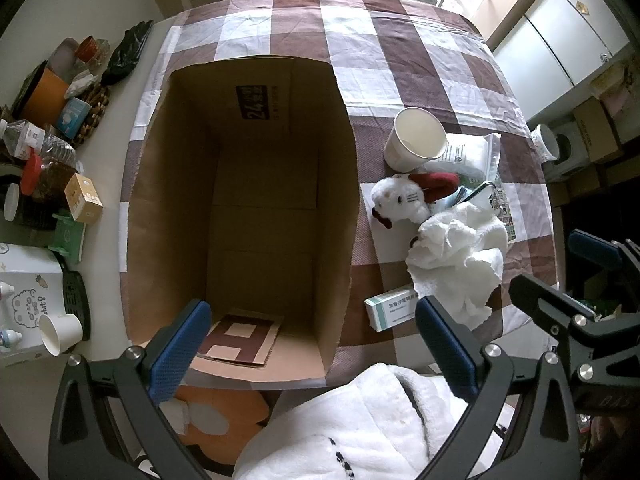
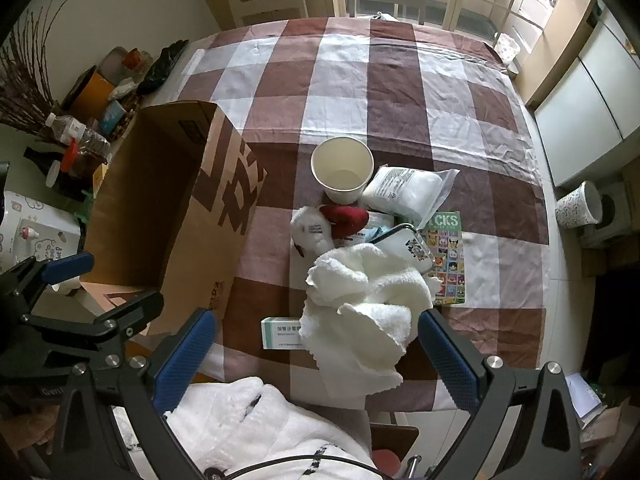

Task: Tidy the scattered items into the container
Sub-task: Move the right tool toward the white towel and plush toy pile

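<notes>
Brown cardboard fills the middle of the left wrist view: an open box (image 1: 244, 216) standing on the checked tablecloth (image 1: 420, 64), with nothing inside but a loose flap at its near end. The left gripper (image 1: 312, 352) hangs above the box's near edge, its blue-padded fingers (image 1: 180, 352) spread wide and holding nothing.

In the right wrist view the box (image 2: 168, 216) sits at the left of the frame, and the scattered items lie in a heap at centre. A white towel (image 2: 360, 304) is crumpled nearest, partly covering a small medicine carton (image 2: 280, 332) at its lower left. Beyond it are a white plush toy (image 2: 312, 232) with a red part, a paper cup (image 2: 342, 170) standing upright, a white sealed pouch (image 2: 404, 190) touching the cup's right side, and a sticker sheet (image 2: 450, 256) at the right. The right gripper (image 2: 316, 354) is released too, its fingers apart on either side of the towel's near end, not touching it.
</notes>
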Available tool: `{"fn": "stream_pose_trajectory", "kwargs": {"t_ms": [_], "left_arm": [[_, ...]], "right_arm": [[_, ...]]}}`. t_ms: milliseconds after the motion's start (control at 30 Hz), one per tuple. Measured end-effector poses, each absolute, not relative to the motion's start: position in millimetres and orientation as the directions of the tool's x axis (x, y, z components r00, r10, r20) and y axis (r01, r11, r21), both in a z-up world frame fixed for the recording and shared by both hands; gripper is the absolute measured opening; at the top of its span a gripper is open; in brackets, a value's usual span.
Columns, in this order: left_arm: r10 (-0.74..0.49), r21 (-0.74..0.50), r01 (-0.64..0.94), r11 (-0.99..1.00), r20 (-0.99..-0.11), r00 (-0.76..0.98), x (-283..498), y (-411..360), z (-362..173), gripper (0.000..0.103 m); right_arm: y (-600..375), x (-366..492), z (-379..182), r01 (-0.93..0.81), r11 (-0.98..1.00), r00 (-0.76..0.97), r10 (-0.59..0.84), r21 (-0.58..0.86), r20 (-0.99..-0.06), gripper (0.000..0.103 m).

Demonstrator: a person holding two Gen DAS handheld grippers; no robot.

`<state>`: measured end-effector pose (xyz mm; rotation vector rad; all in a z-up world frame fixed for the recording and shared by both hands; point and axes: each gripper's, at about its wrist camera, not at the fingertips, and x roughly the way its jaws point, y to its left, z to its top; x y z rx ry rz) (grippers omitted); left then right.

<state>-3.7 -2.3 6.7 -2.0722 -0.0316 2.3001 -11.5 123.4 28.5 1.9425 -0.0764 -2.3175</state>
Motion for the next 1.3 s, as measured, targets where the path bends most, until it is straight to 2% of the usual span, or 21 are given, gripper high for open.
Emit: {"fn": "stream_pose_trajectory", "kwargs": {"t_ms": [133, 200, 1300], "left_arm": [[0.048, -0.046, -0.022, -0.999, -0.993, -0.104, -3.7, -2.7, 7.0, 0.103], [0.049, -0.047, -0.025, -0.999, -0.993, -0.104, -3.8, -2.7, 7.0, 0.103], [0.054, -0.049, -0.049, -0.998, -0.993, -0.102, -5.3, -3.6, 7.0, 0.103]], "right_arm": [[120.9, -11.6, 29.5, 0.068, -0.991, -0.174, -0.123, 0.113, -0.977, 0.103], [121.0, -12.0, 29.9, 0.129, -0.984, -0.167, -0.144, 0.123, -0.975, 0.103], [119.3, -12.7, 32.0, 0.167, -0.978, -0.175, -0.156, 0.127, -0.972, 0.103]]}}
